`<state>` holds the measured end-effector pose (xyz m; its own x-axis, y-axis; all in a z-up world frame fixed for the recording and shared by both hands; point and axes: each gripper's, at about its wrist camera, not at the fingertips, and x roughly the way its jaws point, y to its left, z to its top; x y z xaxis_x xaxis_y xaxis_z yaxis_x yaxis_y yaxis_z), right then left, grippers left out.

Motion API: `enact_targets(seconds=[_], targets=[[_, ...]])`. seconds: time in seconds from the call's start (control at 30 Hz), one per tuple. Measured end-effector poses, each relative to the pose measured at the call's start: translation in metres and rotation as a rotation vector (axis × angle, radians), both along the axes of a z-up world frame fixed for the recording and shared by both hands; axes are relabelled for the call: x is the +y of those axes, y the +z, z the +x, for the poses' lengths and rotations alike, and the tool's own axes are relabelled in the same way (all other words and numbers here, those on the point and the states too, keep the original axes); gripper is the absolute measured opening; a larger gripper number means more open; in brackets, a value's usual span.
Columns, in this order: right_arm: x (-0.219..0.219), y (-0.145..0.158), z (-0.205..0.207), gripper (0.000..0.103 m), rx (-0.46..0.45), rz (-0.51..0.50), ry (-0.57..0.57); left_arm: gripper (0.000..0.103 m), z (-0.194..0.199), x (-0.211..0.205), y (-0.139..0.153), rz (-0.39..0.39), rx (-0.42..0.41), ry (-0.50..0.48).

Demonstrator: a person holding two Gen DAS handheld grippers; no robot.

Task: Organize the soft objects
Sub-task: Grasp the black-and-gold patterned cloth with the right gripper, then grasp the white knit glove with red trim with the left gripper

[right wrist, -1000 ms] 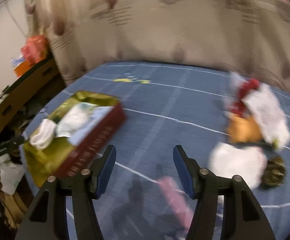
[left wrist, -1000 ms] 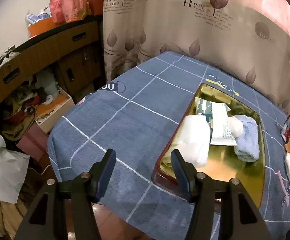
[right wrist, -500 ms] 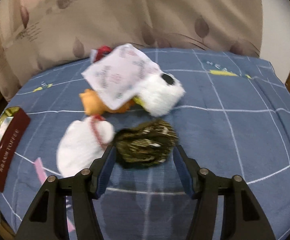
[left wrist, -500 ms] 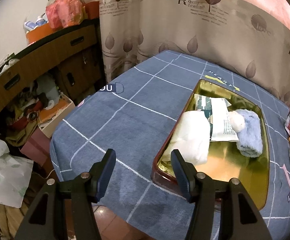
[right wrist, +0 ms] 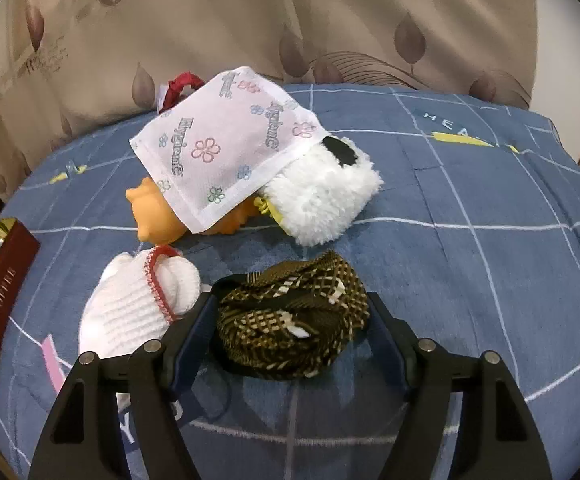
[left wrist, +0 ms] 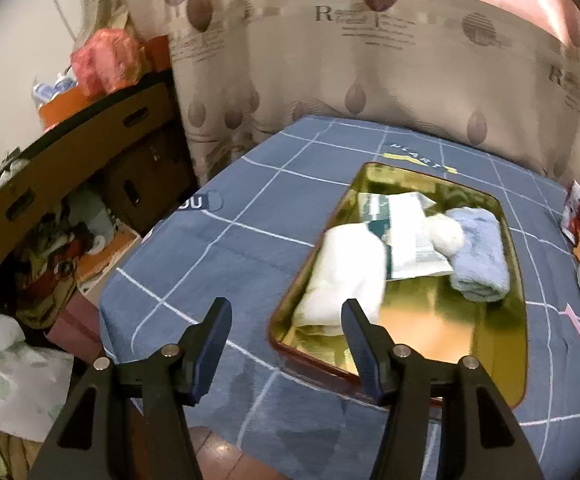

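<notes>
So my right gripper (right wrist: 290, 320) has the brown checked bundle (right wrist: 292, 320) sitting right between its fingers, jaws just been opening up and not squeezing it yet, as far as I can tell. It looks like a rolled-up knit thing, so I'd guess light, squishy and prone to unrolling; I'd pinch across the fat middle, not a loose edge. At 10 o'clock from it, just beside the left finger, is a white glove (right wrist: 137, 304) with red trim. Further out at 11 to 12 there's an orange toy (right wrist: 155, 216) under a printed cloth pouch (right wrist: 225, 148), and a fluffy white plush (right wrist: 322, 200). My left gripper (left wrist: 285, 332) is spread wide, holding nothing, hovering near the gold tin (left wrist: 442, 328), which holds a white towel (left wrist: 346, 276) and a blue towel (left wrist: 478, 256) further back
</notes>
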<state>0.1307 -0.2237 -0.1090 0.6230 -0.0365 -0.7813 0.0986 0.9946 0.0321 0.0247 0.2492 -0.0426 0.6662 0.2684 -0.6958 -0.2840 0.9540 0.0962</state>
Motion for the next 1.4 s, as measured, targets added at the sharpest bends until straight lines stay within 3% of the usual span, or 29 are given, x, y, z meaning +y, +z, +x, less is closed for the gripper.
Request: enact_targets(seconds=[0.17,0.23,0.37,0.5,0.83,1.03,1.17,1.4], targets=[[0.002,0.000,-0.001,0.053,-0.002,-0.011,0.028,0.058,-0.004,-0.023,0.011,0.056,-0.048,-0.038],[0.001,0.001,-0.002,0.041,-0.003,-0.011,0.036,0.058,-0.005,-0.036,0.017,0.099,-0.069,-0.064],[-0.002,0.002,-0.008,0.034,-0.014,-0.012,0.042,0.058,-0.003,-0.064,0.025,0.140,-0.082,-0.140],[-0.013,0.003,-0.013,0.032,-0.020,0.003,0.028,0.058,0.002,-0.092,0.032,0.101,-0.087,-0.235],[-0.067,0.008,-0.035,0.032,-0.022,-0.027,-0.085,0.059,0.034,-0.192,0.019,-0.063,0.001,-0.555],[-0.097,0.009,-0.040,0.032,-0.030,0.033,-0.146,0.059,0.055,-0.264,0.003,-0.069,0.055,-0.774],[-0.092,0.008,-0.037,0.034,-0.017,-0.003,-0.140,0.061,0.067,-0.315,-0.007,-0.052,0.096,-0.898],[-0.090,0.007,-0.037,0.037,-0.016,0.006,-0.134,0.062,0.088,-0.369,-0.022,0.025,0.130,-0.994]])
